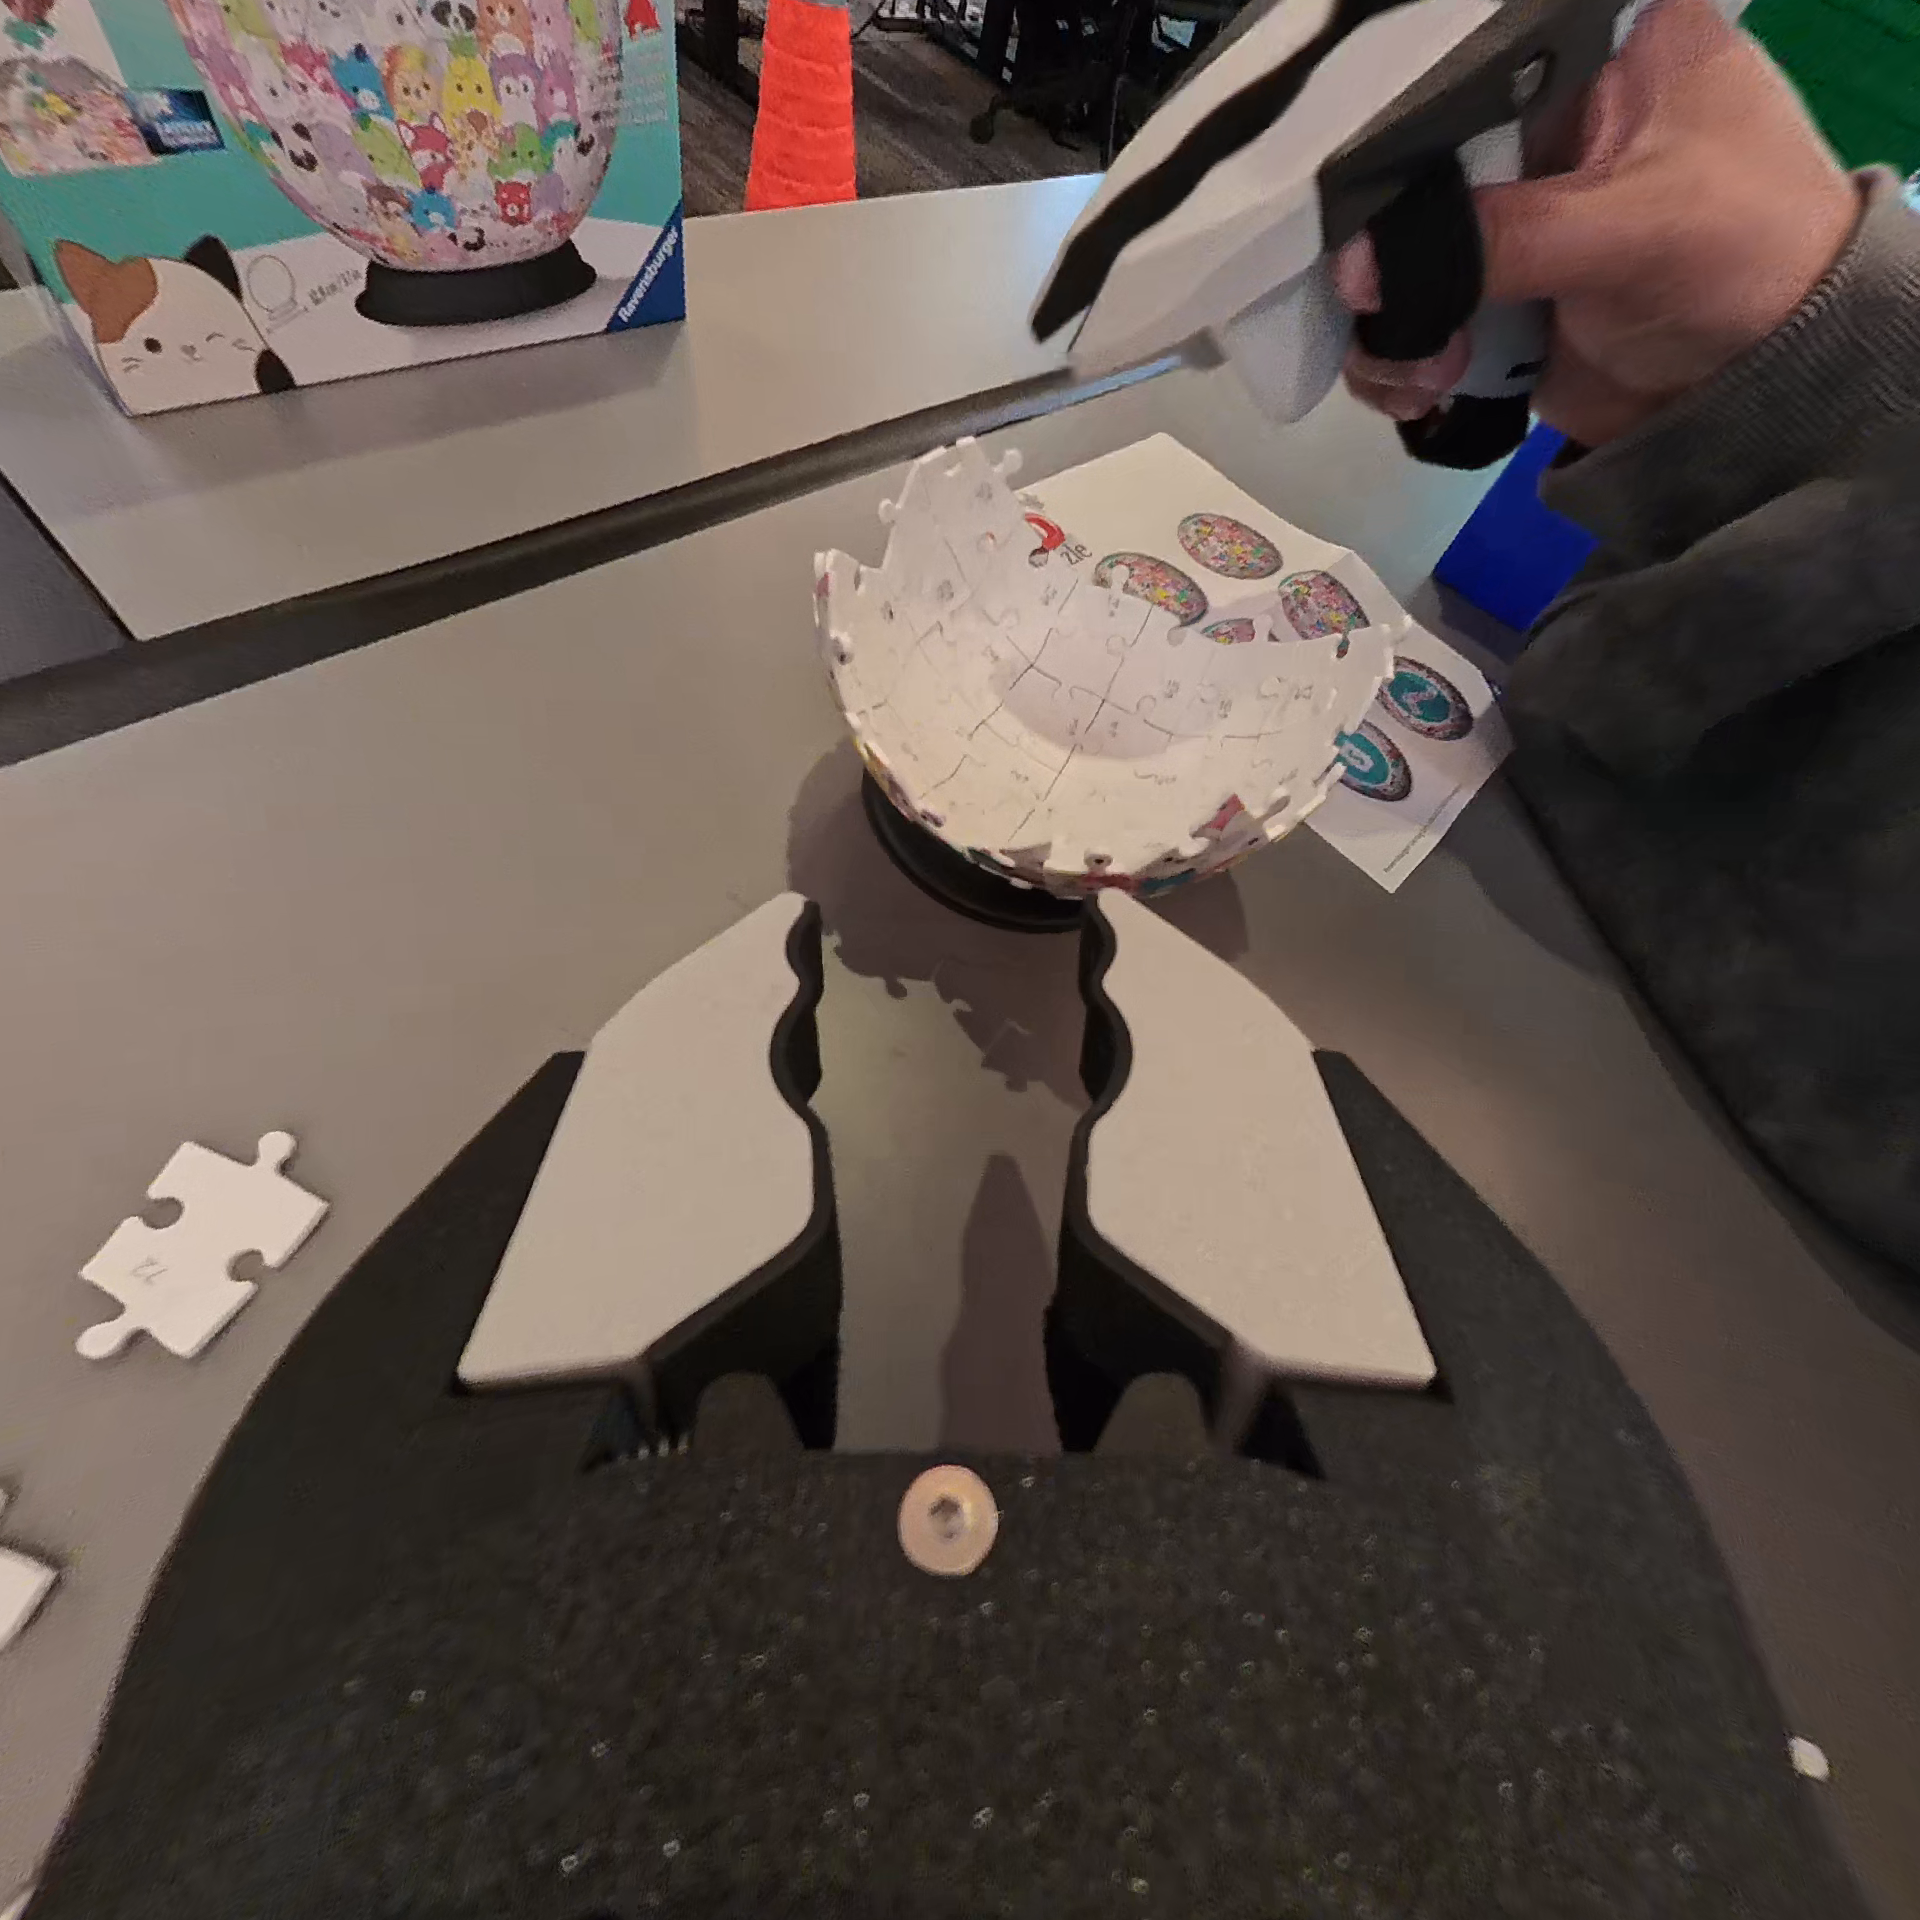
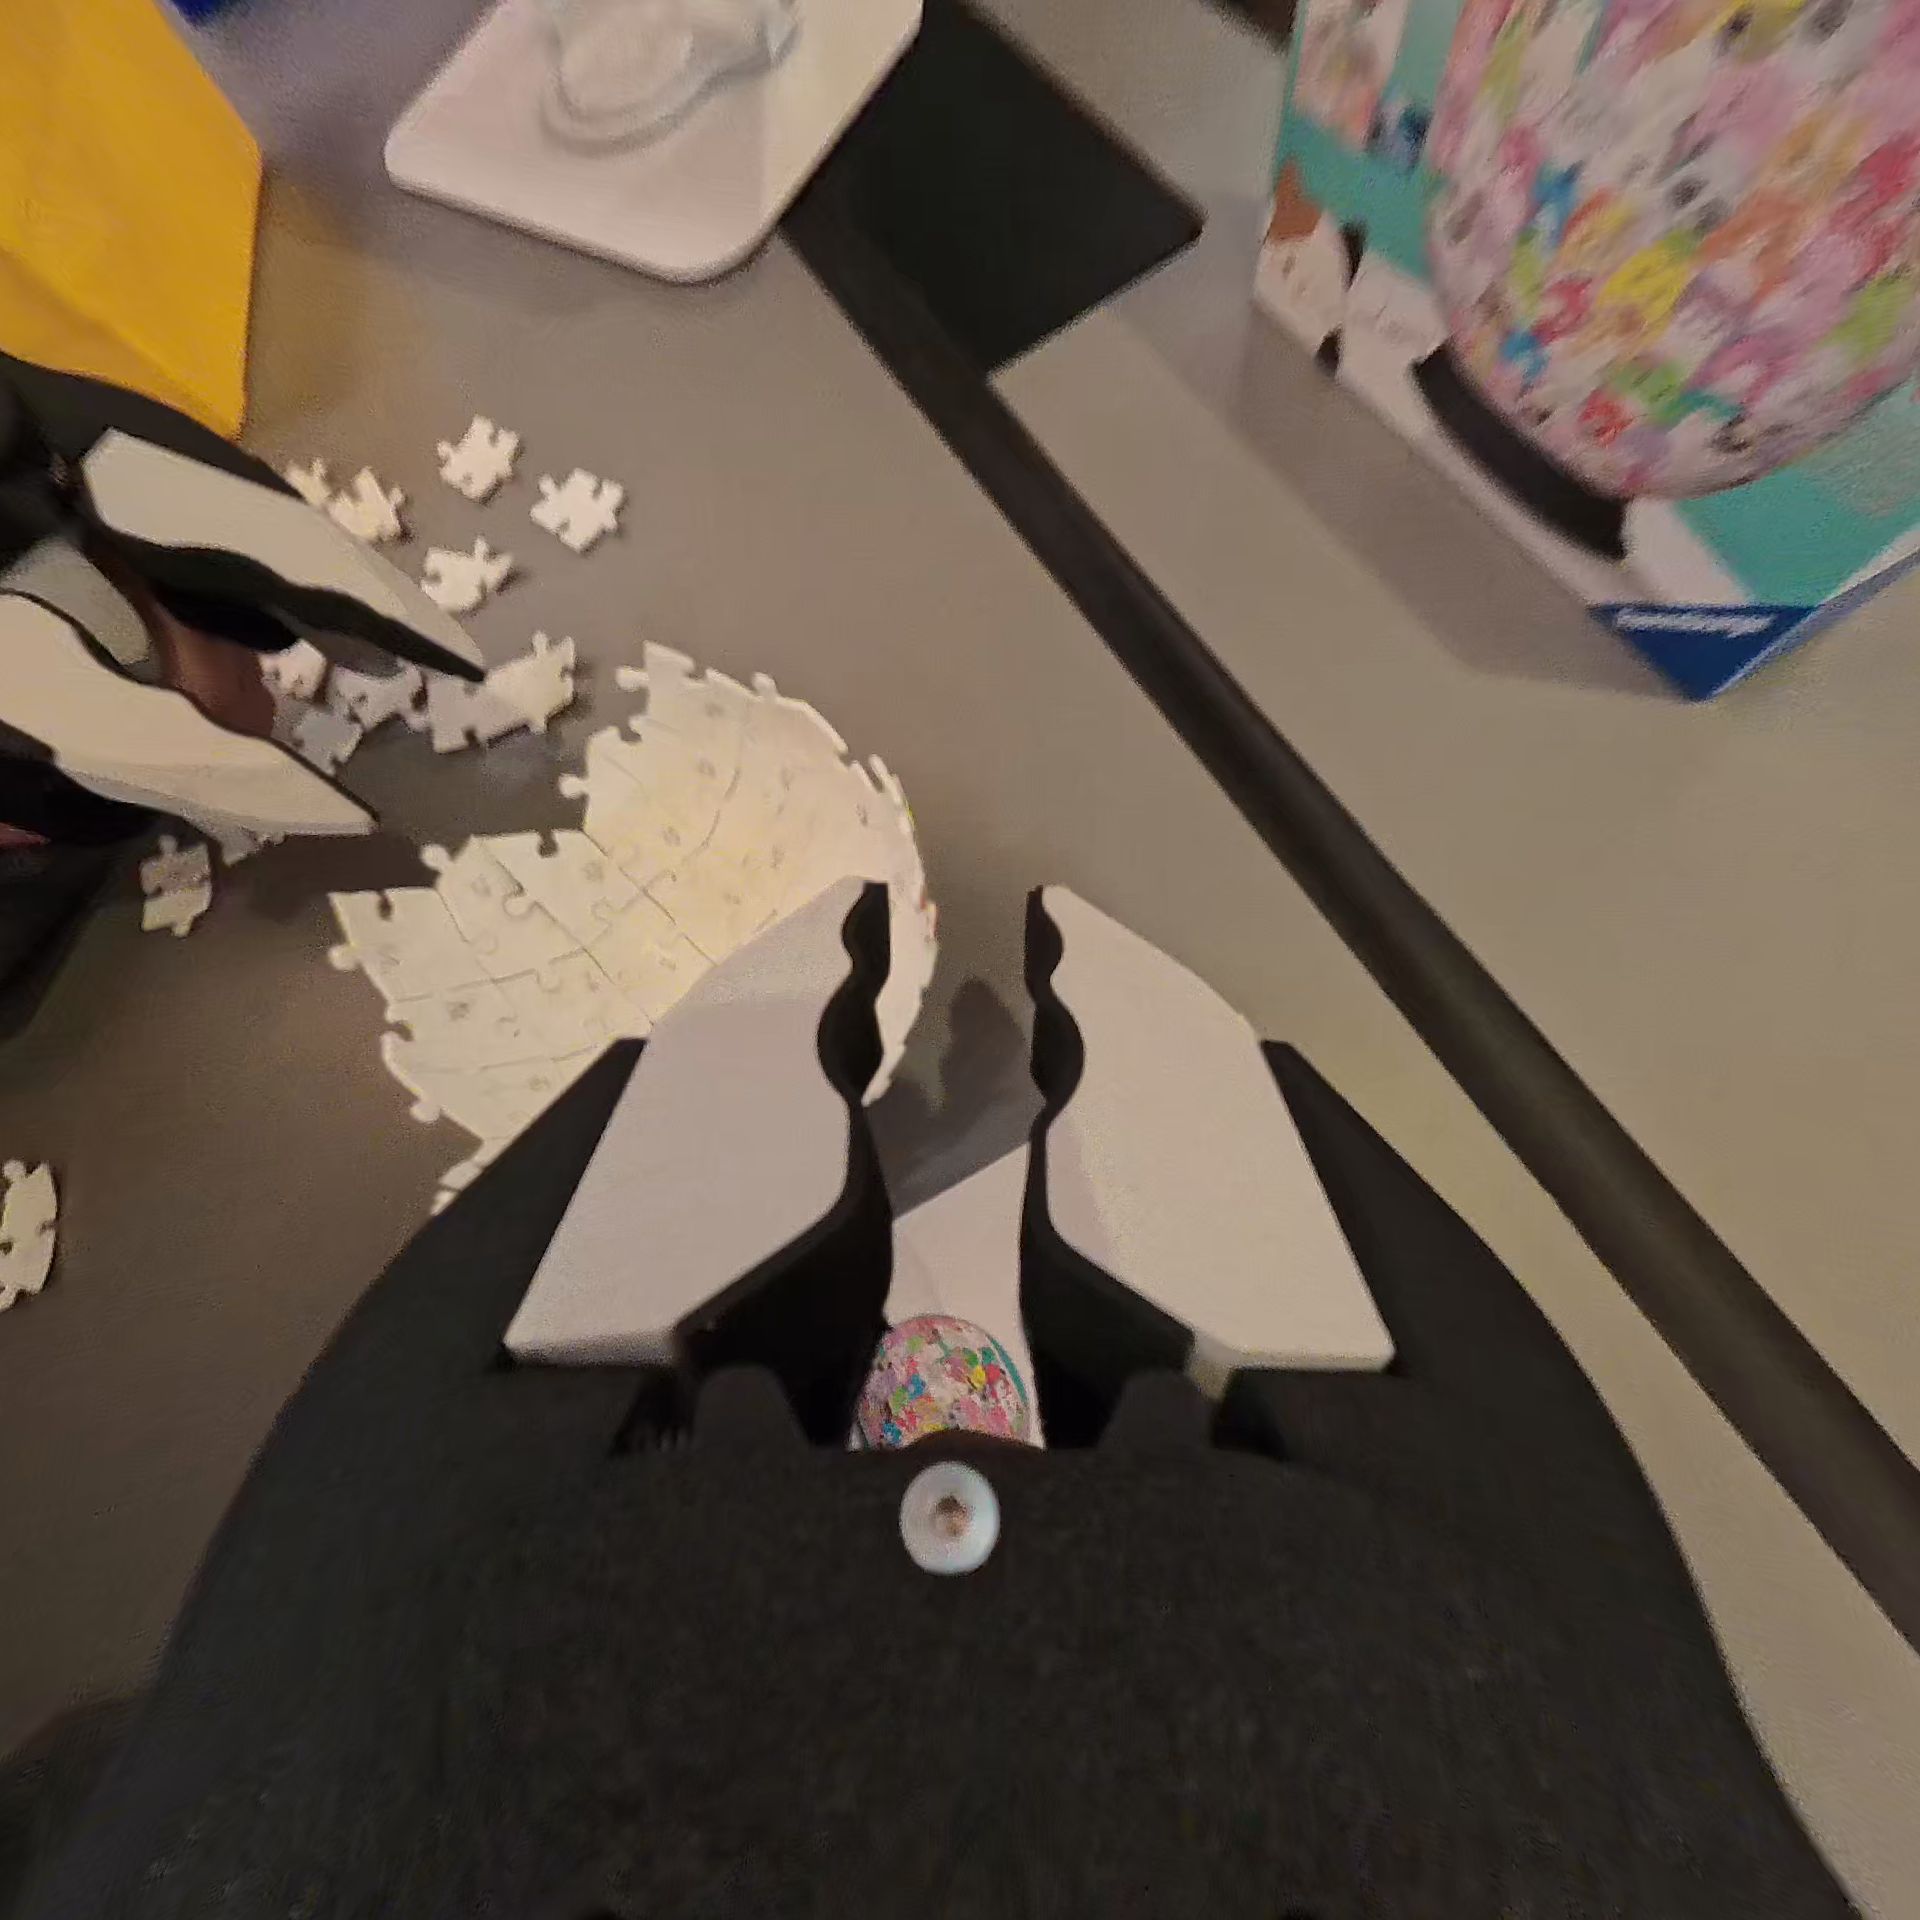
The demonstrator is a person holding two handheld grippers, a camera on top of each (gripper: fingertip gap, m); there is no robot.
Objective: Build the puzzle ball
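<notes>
We keep loose pieces (image 1: 203, 1245) face-down at our left for picking; the left gripper (image 1: 951, 925), jaws apart and empty, faces the half-built puzzle ball (image 1: 1091, 707) cradled on its stand mid-bench; the right gripper (image 2: 958, 914) hovers above, jaws apart.

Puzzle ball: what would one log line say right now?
puzzle ball: half-built shell on black stand | left gripper: open, empty | right gripper: open, empty | loose pieces: on table

Two grey desks (image 1: 416, 831) side by side, split by a dark gap (image 1: 520, 613). Beyond the far desk's back edge, dark wood-look floor (image 1: 935, 114), an orange cone (image 1: 800, 104), black furniture legs.
</notes>
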